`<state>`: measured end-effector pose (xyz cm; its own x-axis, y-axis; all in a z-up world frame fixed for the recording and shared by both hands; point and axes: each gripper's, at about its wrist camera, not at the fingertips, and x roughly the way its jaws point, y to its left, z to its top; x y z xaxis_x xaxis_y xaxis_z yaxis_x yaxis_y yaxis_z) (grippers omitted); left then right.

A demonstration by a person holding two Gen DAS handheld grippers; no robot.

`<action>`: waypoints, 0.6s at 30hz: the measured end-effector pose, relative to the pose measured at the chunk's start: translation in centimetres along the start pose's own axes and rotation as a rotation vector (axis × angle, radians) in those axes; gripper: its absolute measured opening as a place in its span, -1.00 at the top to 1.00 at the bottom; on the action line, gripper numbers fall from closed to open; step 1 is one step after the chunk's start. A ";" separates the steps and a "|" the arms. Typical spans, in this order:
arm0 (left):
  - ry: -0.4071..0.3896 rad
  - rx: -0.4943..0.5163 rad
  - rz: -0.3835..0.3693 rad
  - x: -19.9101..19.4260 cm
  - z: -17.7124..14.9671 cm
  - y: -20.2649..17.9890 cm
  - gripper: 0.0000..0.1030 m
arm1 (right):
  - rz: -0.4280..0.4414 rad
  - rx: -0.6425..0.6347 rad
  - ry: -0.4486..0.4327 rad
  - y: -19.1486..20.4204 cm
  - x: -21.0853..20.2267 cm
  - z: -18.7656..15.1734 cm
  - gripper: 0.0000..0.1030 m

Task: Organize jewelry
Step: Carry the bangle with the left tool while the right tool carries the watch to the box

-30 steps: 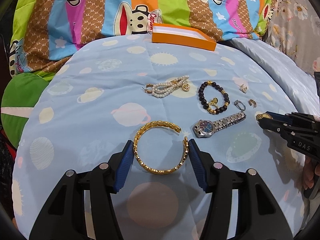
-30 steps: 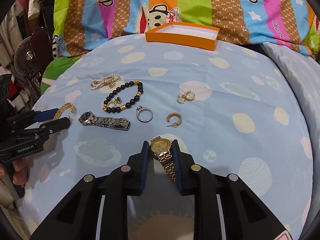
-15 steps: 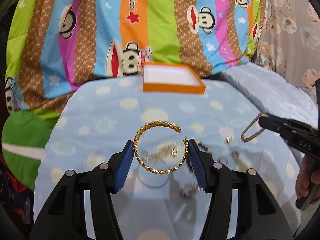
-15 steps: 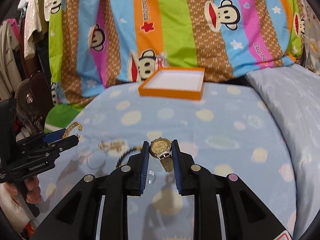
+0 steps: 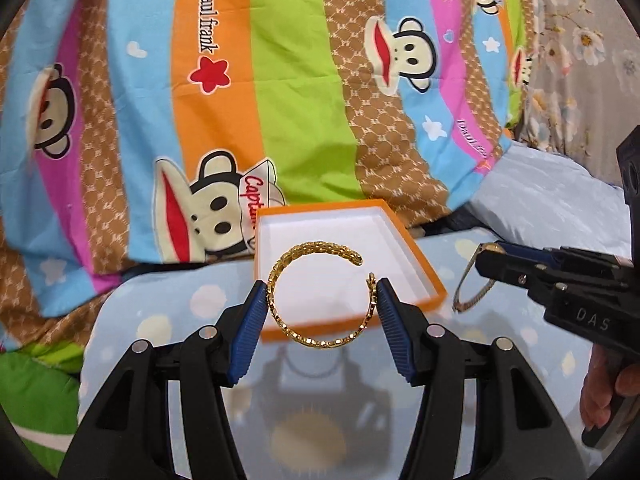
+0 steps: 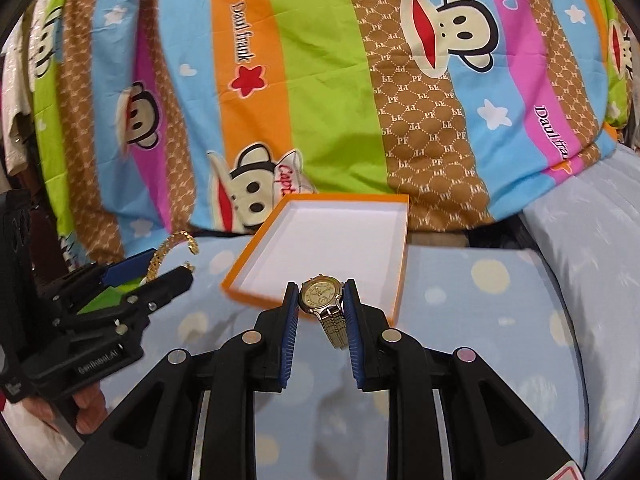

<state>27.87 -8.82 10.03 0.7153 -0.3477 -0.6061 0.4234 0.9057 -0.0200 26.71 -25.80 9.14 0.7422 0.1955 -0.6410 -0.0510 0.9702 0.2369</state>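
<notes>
bed (image 6: 500, 320): pale blue sheet printed with cream dots and planets. on it, at the far edge: shallow orange box (image 6: 394, 256) (white inside, nothing in it); striped monkey-print quilt (image 6: 332, 92) heaped just behind the box.

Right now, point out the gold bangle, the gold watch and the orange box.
gold bangle (image 5: 280, 280): left wrist view, on its left curve.
gold watch (image 6: 320, 295): right wrist view, on the dial.
orange box (image 6: 256, 254): right wrist view, on its left wall.
</notes>
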 end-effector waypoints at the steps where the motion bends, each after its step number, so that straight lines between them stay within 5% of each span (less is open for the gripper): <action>1: 0.011 -0.011 -0.011 1.4 0.7 0.2 -0.04 | -0.003 0.012 0.004 -0.5 1.1 0.7 0.59; 11: 0.106 -0.087 -0.023 12.0 3.4 2.2 -0.04 | -0.089 0.044 0.070 -3.0 11.0 3.9 0.58; 18: 0.131 -0.108 0.021 14.4 2.6 3.1 -0.17 | -0.115 0.019 0.066 -3.0 12.7 3.6 0.42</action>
<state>40.97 -11.68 3.32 0.6416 -0.3001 -0.7059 0.3414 0.9358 -0.0876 38.75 -26.70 2.95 0.6968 0.0930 -0.7112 0.0449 0.9840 0.1727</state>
